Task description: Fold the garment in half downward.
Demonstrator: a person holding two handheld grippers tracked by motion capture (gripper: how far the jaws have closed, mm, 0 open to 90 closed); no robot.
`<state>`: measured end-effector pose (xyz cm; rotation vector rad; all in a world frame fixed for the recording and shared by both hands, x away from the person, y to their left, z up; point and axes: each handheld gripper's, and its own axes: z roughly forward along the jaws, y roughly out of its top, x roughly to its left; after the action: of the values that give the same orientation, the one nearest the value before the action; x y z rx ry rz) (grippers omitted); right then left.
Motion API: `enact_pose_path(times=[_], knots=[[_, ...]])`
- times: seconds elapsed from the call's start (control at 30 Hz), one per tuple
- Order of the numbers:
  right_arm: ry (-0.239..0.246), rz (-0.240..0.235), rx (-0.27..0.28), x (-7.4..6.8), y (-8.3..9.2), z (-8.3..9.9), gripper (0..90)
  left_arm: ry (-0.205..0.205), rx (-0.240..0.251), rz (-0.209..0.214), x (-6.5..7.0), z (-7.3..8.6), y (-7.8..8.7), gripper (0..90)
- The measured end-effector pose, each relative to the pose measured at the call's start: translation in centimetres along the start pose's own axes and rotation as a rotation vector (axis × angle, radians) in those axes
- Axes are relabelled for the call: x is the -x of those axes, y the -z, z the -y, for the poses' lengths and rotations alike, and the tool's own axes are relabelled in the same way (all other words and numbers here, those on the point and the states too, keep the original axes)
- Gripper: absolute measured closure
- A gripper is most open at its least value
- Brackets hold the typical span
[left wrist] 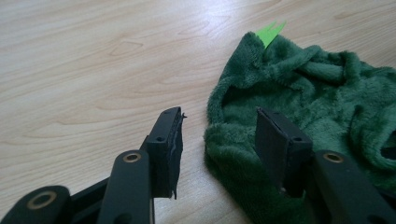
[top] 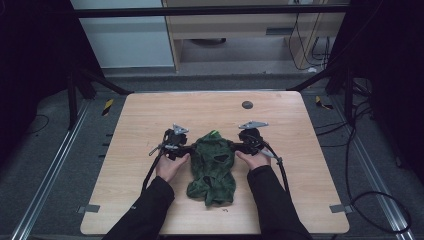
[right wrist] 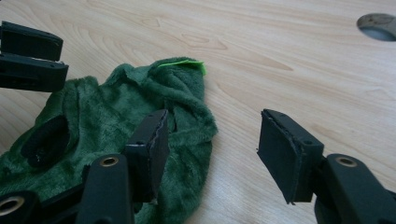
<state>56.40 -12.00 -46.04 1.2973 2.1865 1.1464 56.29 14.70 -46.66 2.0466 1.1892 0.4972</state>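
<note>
A crumpled dark green fleece garment with a bright green tag at its far end lies on the wooden table. My left gripper sits at its left edge and is open; in the left gripper view its jaws straddle the garment's edge, one jaw over bare wood, the other over fleece. My right gripper is open at the garment's right edge; in the right gripper view one jaw rests over the fleece, the other over the table. The tag points away from me.
A round dark hole sits in the table beyond the garment, also seen as the hole at the top right. The left gripper's jaws appear at the far left of the right gripper view. Cables trail from both grippers toward the table's front edge.
</note>
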Motion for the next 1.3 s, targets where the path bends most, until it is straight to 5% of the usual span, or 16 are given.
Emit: enact_pose_path(times=[0.27, 0.67, 1.03, 1.3], knots=[[0.005, -0.012, -0.054, -0.4, -2.0, 0.7, 46.9, 0.024, -0.053, 0.010, 0.0, 0.6, -1.7, 55.6], [0.005, -0.038, -0.133, -0.7, -3.7, 1.6, 58.6, 0.064, -0.071, 0.031, 0.3, 1.0, -2.6, 67.5], [0.027, -0.022, -0.143, -1.6, -3.9, 1.7, 76.3, 0.076, -0.082, 0.024, 0.8, 0.9, -2.7, 79.0], [0.025, -0.031, -0.140, -1.7, -3.9, 1.5, 83.8, 0.042, -0.084, -0.009, 1.3, 0.6, -2.7, 83.6]])
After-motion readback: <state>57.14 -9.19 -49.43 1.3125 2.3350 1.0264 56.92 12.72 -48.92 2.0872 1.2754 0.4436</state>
